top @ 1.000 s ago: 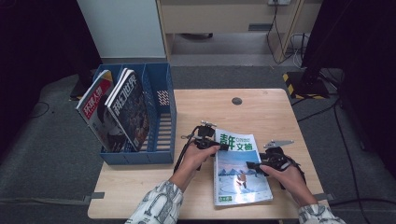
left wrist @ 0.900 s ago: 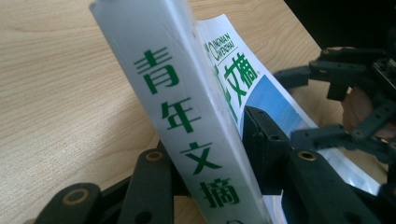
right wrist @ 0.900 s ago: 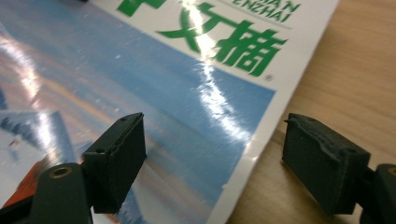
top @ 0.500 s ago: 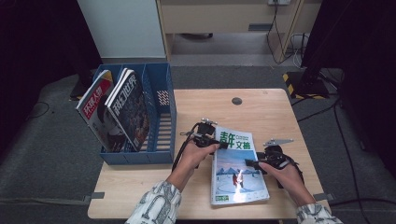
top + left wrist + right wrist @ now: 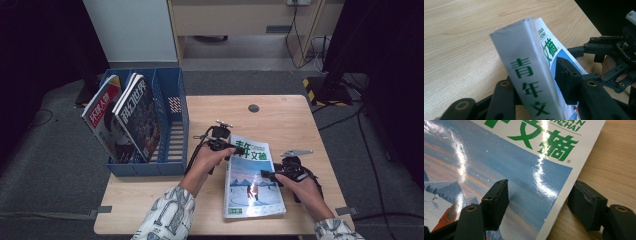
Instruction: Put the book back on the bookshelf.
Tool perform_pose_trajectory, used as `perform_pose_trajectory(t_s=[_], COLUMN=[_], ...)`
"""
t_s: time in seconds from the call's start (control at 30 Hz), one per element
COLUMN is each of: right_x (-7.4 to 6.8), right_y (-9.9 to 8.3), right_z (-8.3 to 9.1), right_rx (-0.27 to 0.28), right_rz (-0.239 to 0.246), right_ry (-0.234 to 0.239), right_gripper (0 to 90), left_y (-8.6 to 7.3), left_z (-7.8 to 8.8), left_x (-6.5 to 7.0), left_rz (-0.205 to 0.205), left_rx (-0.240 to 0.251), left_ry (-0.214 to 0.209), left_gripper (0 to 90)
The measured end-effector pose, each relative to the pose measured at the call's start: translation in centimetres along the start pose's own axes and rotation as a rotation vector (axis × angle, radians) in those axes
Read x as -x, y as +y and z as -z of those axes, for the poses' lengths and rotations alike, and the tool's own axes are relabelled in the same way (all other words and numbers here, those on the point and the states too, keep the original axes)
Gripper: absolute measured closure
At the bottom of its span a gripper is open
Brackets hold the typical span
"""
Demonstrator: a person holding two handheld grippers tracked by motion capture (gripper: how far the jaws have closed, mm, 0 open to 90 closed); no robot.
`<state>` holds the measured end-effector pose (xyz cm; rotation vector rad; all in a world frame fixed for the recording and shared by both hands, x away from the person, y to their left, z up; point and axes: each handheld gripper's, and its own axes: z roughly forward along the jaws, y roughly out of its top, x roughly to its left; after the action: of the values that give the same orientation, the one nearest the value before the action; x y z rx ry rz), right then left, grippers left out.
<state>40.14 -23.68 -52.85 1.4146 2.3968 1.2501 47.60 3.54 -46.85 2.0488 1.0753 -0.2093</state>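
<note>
This looks like a lab or office corner: a small light wooden table [image 5: 280,120] stands on grey carpet [image 5: 50,165], black cables [image 5: 312,47] trail beside a pale wooden cabinet [image 5: 240,17], and a blue plastic magazine rack [image 5: 172,145] holds magazines.

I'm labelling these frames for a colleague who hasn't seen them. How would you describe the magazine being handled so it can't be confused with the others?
On the wooden table, right of the blue file rack, one magazine lies near the front edge between the left gripper and right gripper. Unlike the two magazines upright in the rack, it lies nearly flat, with green Chinese title characters over a snowy blue scene.
</note>
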Motion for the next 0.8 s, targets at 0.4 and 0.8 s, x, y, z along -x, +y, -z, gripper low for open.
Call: perform_pose_trajectory(t_s=[0.4,0.8], right_x=[0.0,-0.1], right_y=[0.0,0.0], right_z=[0.0,-0.1], right_rx=[-0.001,-0.002], right_rz=[0.004,0.012], right_ry=[-0.001,0.005], right_gripper=[33.2,33.2], left_y=[0.5,0.6], left_z=[-1.2,-1.9], left_x=[-0.4,-0.5], left_rz=[0.022,0.049], left_rx=[0.012,0.016], left_ry=[-0.011,-0.023], left_gripper=[59.2,61.8])
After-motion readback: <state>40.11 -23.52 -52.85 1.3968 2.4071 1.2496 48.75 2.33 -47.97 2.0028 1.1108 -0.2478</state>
